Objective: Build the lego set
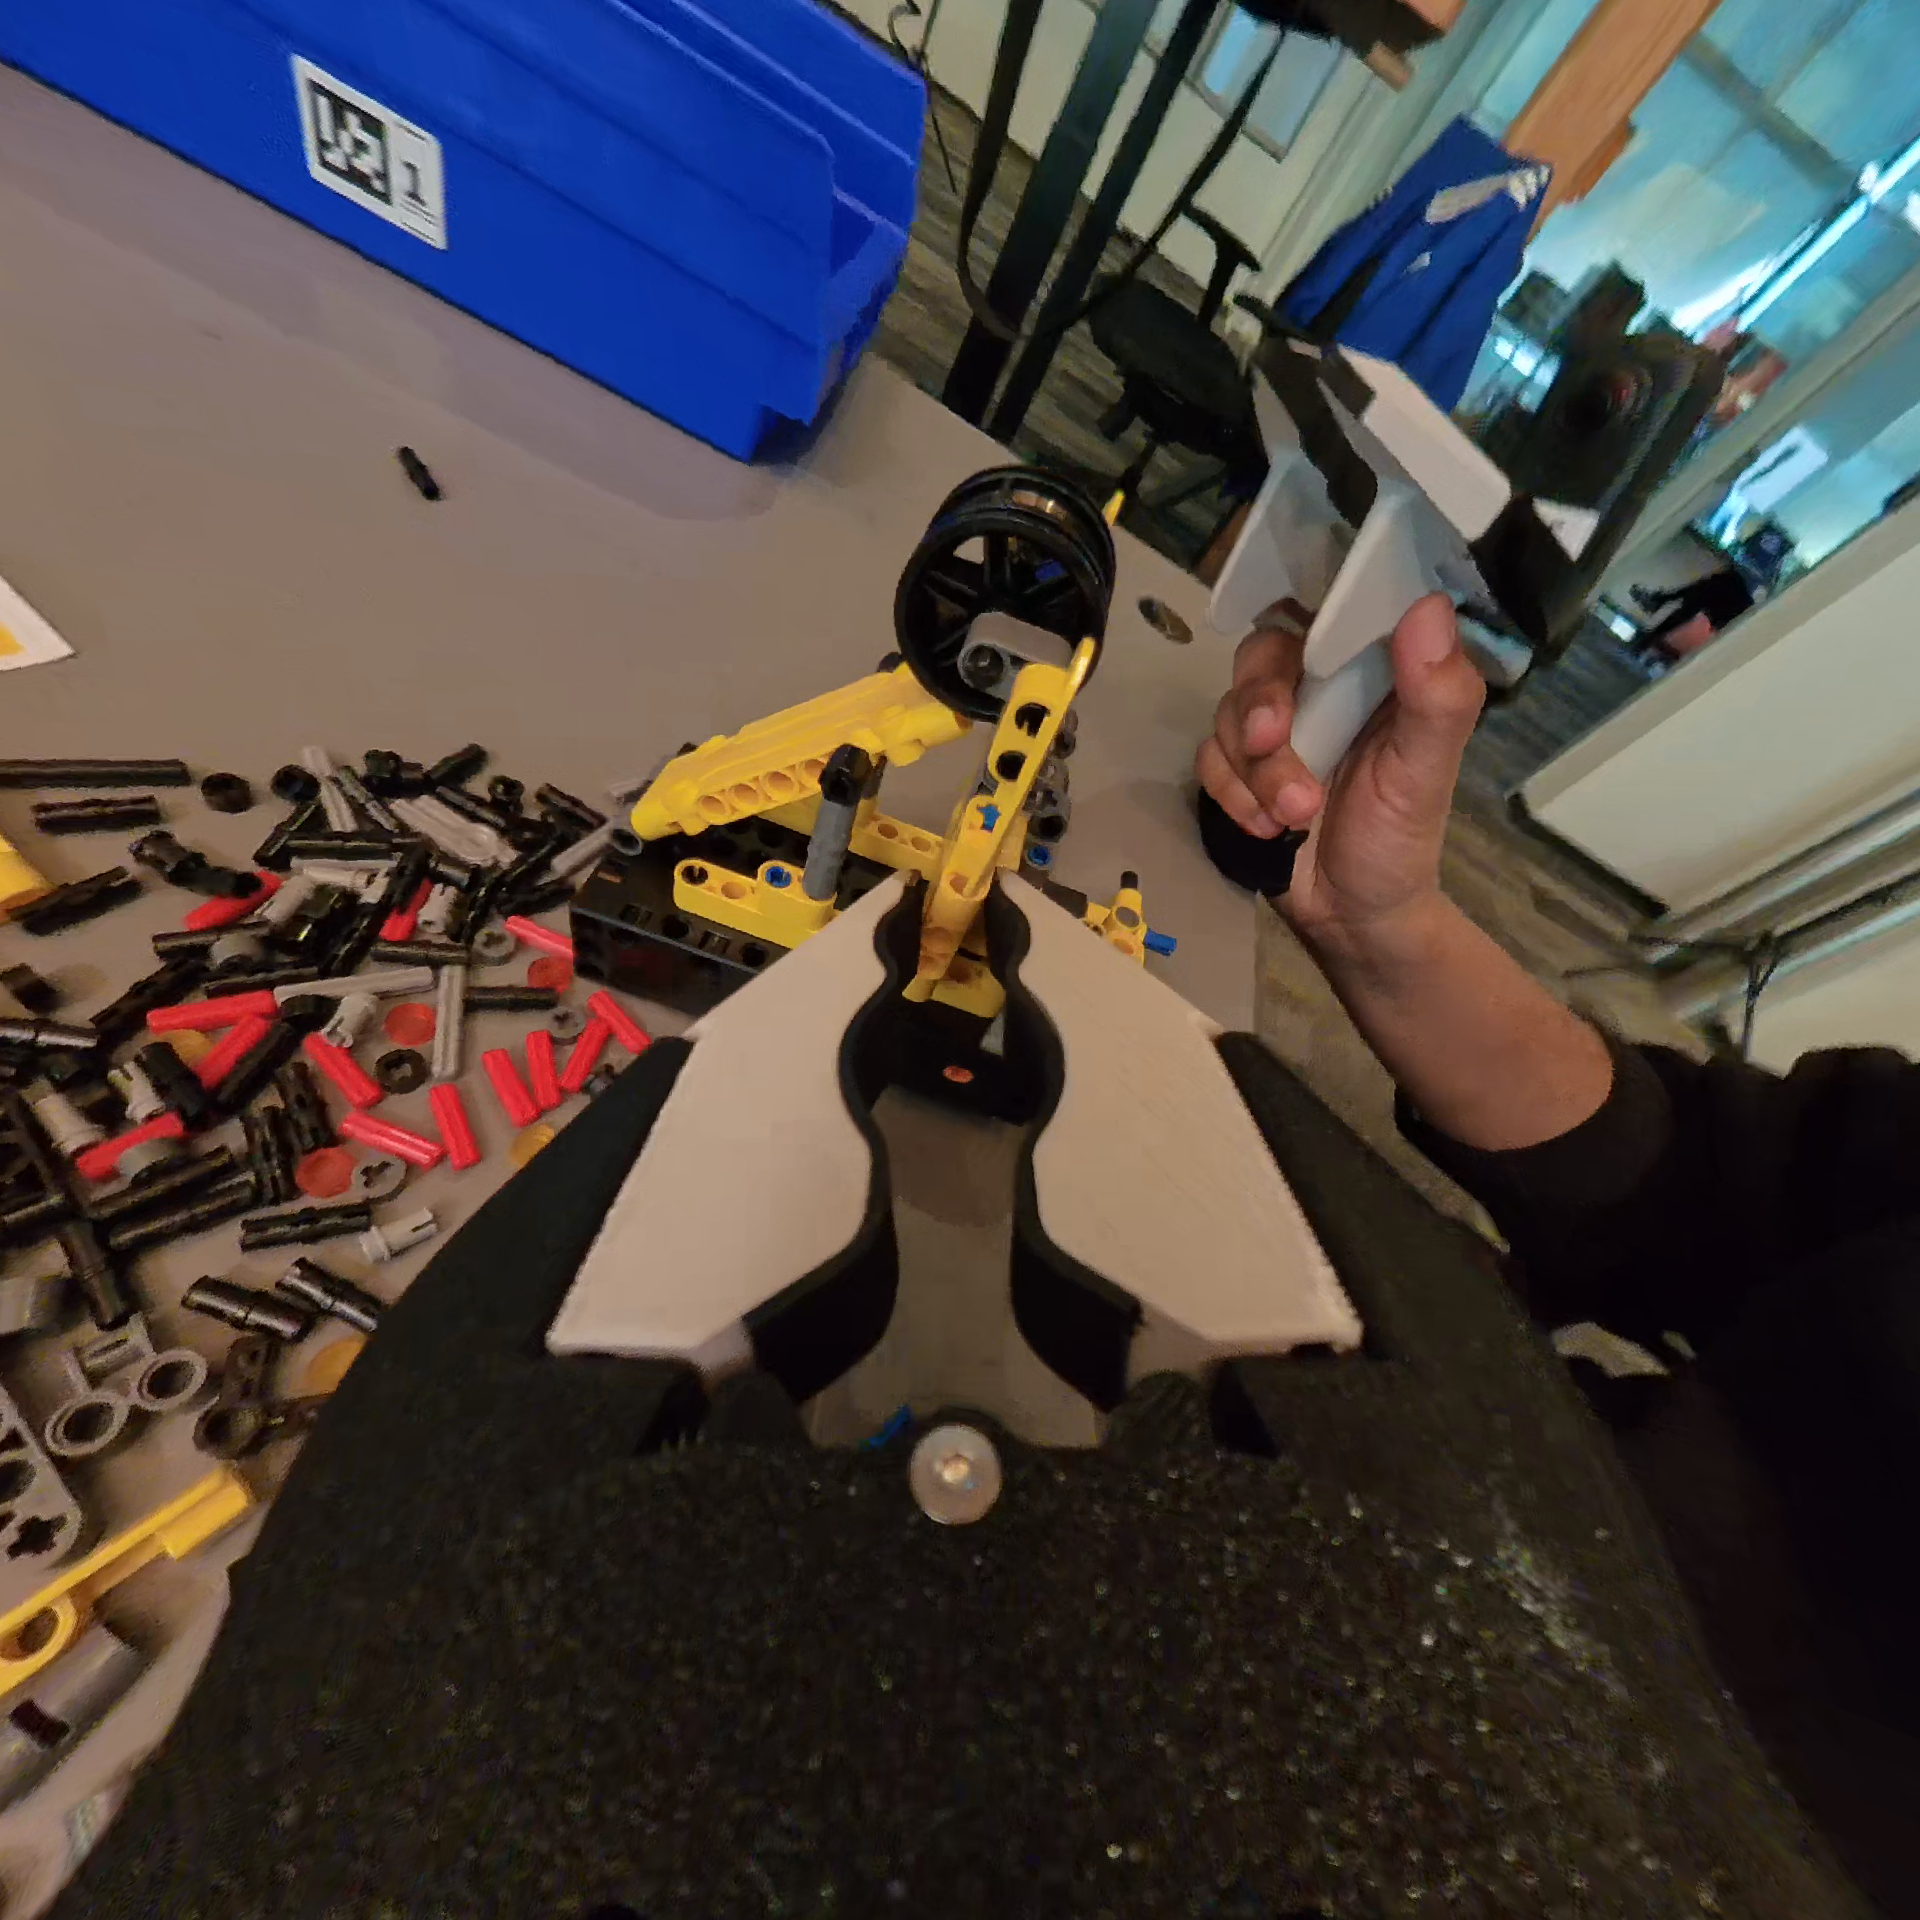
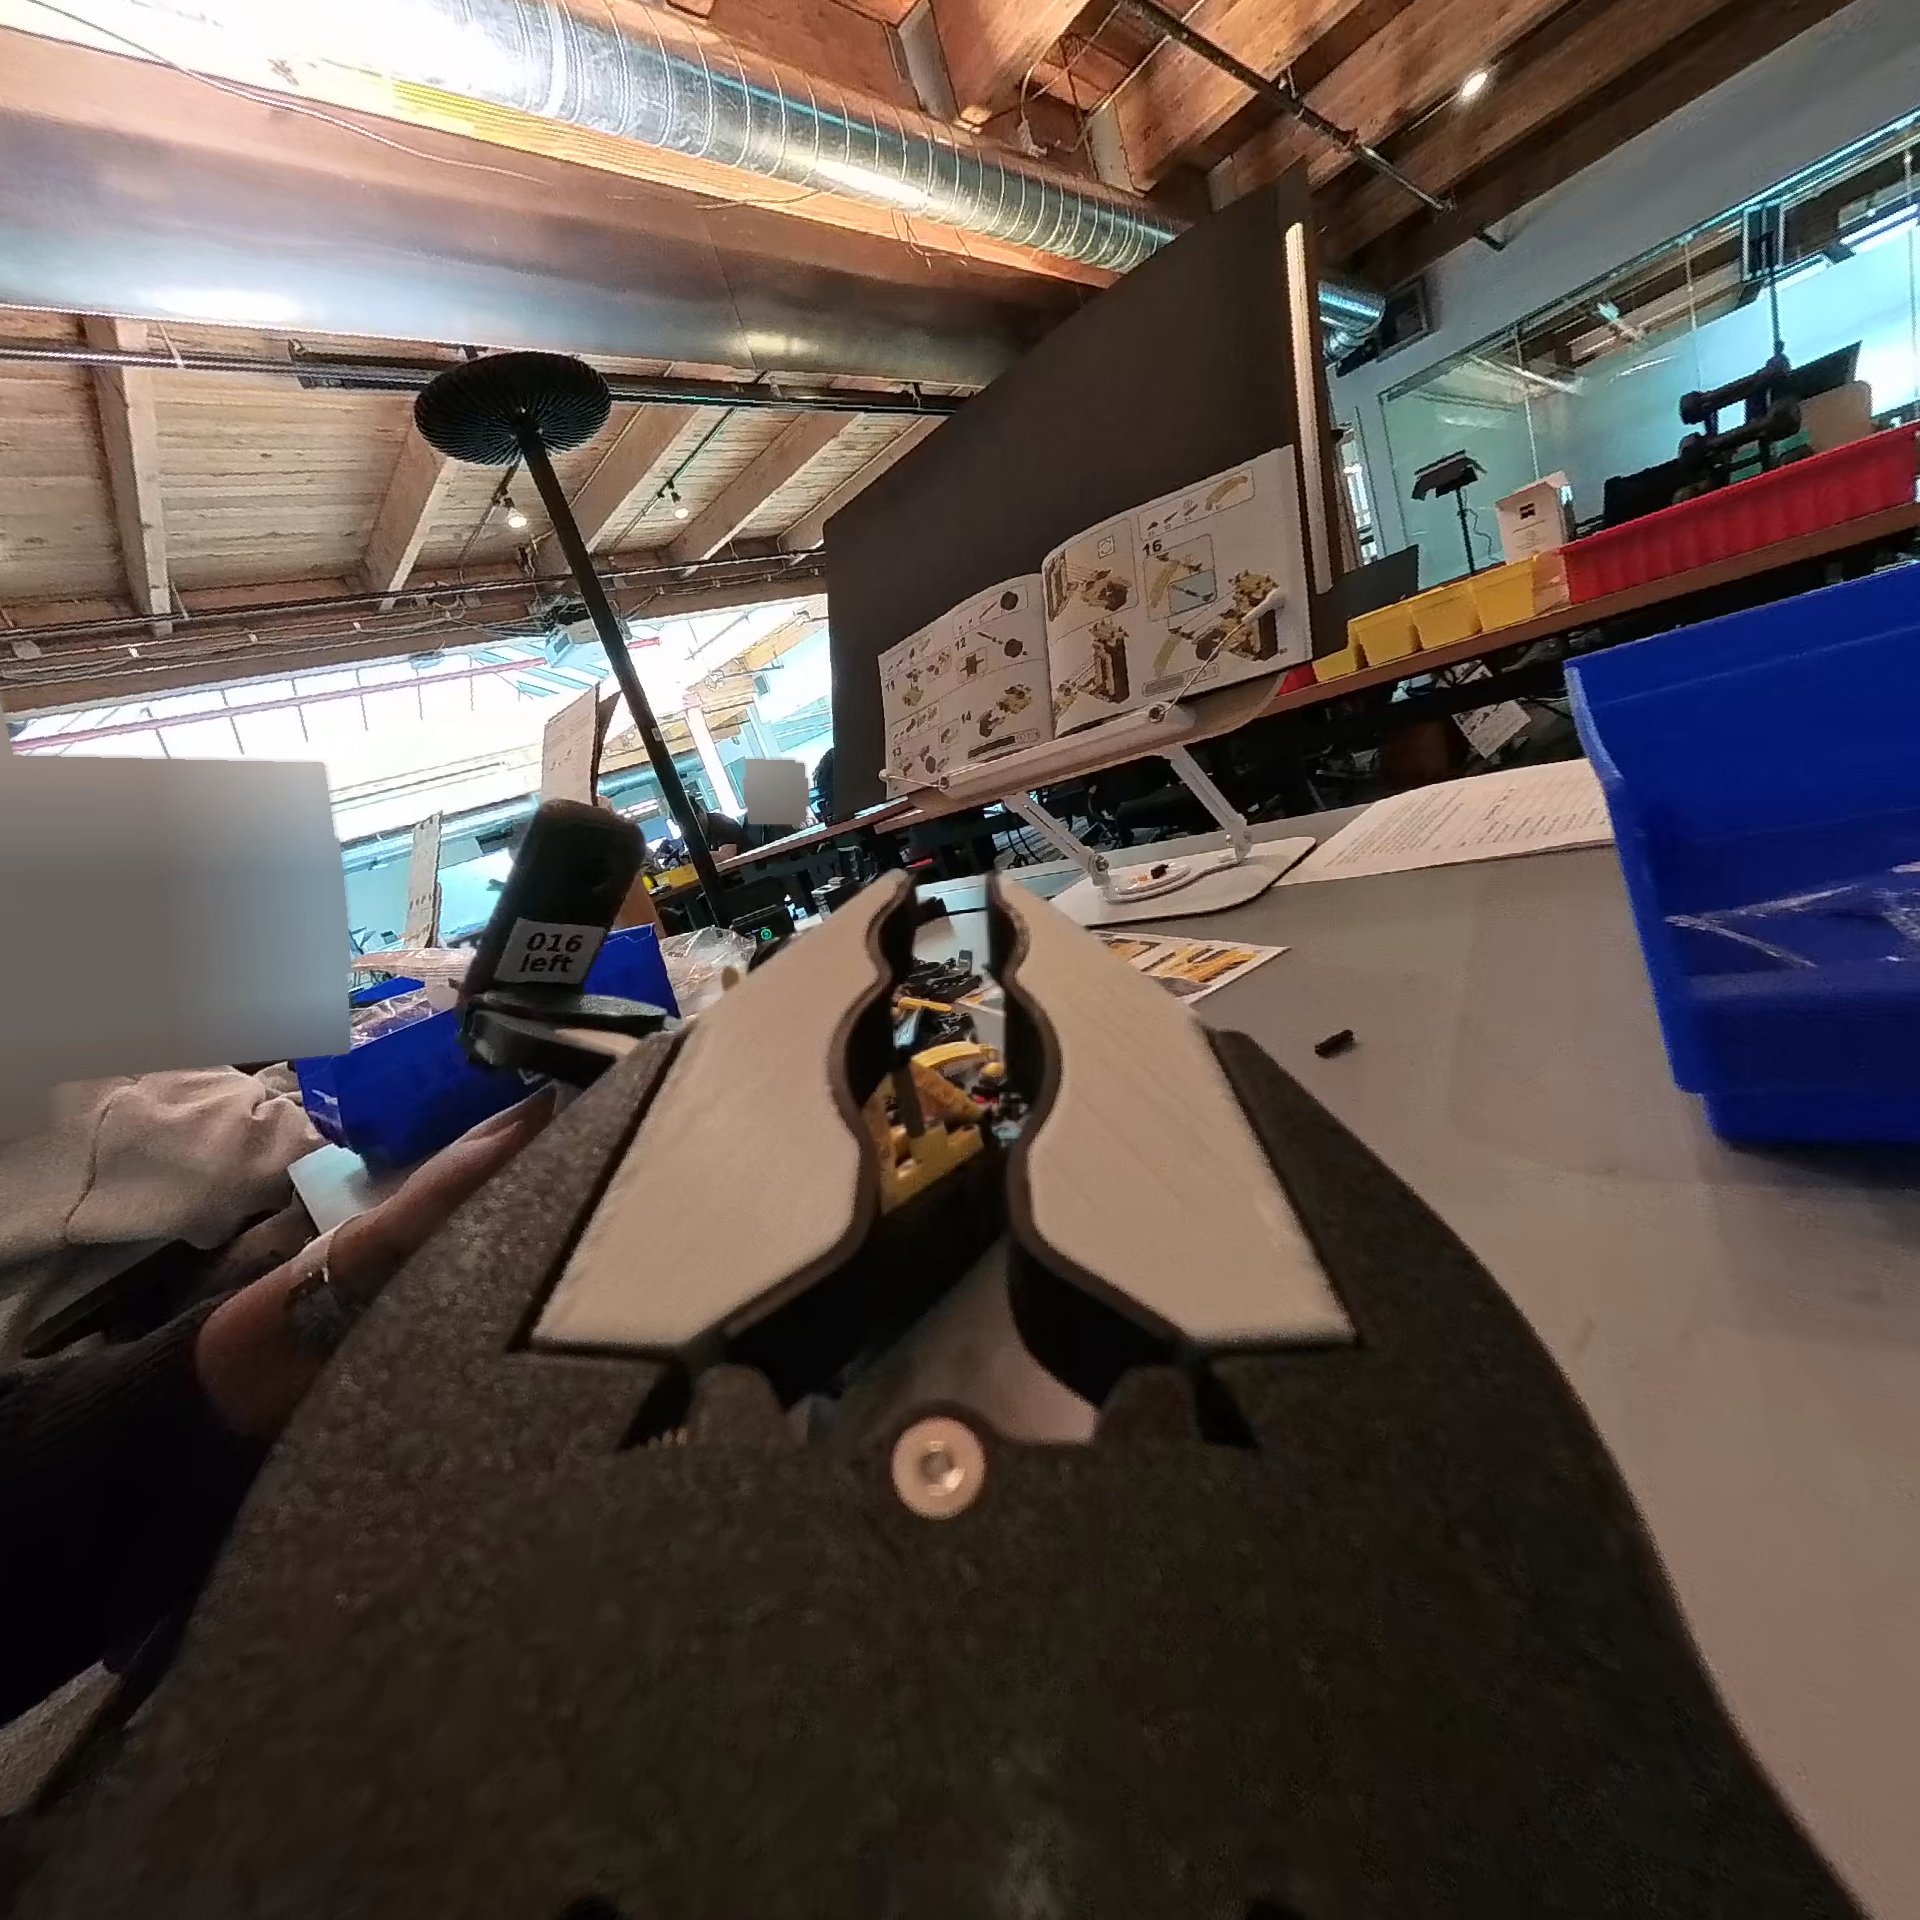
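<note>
My left gripper [image 1: 951, 894] is shut on a yellow beam [image 1: 1023, 748] of a yellow and black construction-toy model [image 1: 748, 894] standing on the grey table [image 1: 312, 520]. A black wheel [image 1: 1003, 592] sits at the top of that beam. My right gripper [image 1: 1278, 603], held in a hand [image 1: 1382, 790], hovers off to the right of the wheel and touches nothing. In the right wrist view its jaws [image 2: 954, 894] stand a narrow slit apart above the model [image 2: 935, 1132]. A thin dark shape shows in the slit, and I cannot tell whether it is held.
A heap of loose black, red and grey pieces [image 1: 291, 1018] lies left of the model. A blue bin [image 1: 582, 208] stands behind, and it also shows in the right wrist view [image 2: 1766, 935]. A lone black pin [image 1: 419, 473] lies near it. An open instruction booklet [image 2: 1091, 634] rests on a stand. The gap from one gripper's tips to the other's is roughly 15 cm.
</note>
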Motion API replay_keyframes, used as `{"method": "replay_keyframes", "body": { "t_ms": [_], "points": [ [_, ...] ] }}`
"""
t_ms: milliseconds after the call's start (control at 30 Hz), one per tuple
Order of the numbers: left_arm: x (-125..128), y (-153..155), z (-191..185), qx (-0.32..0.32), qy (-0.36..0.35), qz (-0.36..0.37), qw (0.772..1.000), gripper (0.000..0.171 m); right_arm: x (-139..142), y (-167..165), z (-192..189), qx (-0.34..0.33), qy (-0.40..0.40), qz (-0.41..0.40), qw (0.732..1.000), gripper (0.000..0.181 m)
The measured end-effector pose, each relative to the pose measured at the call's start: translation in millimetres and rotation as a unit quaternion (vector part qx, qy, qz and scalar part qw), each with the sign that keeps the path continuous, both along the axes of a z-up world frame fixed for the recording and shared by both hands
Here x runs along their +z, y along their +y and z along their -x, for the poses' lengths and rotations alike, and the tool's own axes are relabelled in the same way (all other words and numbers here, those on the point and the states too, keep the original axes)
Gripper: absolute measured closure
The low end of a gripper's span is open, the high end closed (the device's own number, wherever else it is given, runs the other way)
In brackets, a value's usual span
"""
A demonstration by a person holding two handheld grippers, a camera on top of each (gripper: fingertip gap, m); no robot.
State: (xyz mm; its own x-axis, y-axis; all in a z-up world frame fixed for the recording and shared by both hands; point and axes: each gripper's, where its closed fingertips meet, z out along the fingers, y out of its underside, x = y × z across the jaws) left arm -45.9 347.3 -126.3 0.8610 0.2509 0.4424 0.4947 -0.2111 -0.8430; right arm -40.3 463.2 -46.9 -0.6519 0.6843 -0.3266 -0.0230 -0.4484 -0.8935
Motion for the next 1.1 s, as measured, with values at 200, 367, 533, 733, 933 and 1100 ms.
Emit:
{"method": "replay_keyframes", "body": {
  "t_ms": [200, 367, 533, 733, 933, 1100],
  "points": [
    [17.1, -7.8, 18.8, 0.045, -0.100, -0.102, 0.989, 0.161, -1.7, 3.5, 4.7, -0.077, 0.004, -0.041, 0.996, 0.101],
    [34.8, -8.9, 36.8, 0.071, -0.216, -0.225, 0.947, 0.165, -9.8, -23.9, -5.0, -0.099, 0.015, -0.156, 0.983, 0.067],
    [42.5, -3.0, 44.6, 0.083, -0.289, -0.298, 0.906, 0.165, -28.2, -46.4, -14.1, -0.104, 0.003, -0.255, 0.961, 0.070],
    [49.4, 19.1, 28.0, 0.093, -0.332, -0.340, 0.875, 0.164, -61.1, -57.0, -14.2, -0.126, -0.042, -0.354, 0.926, 0.069],
    [50.3, 42.6, -10.3, 0.069, -0.389, -0.360, 0.845, 0.164, -50.1, -50.5, -23.9, -0.091, -0.028, -0.309, 0.946, 0.074],
    [50.1, 48.1, -32.9, 0.060, -0.407, -0.373, 0.832, 0.164, -40.1, -46.2, -37.8, 0.005, -0.023, -0.249, 0.968, 0.115]
  ]
}}
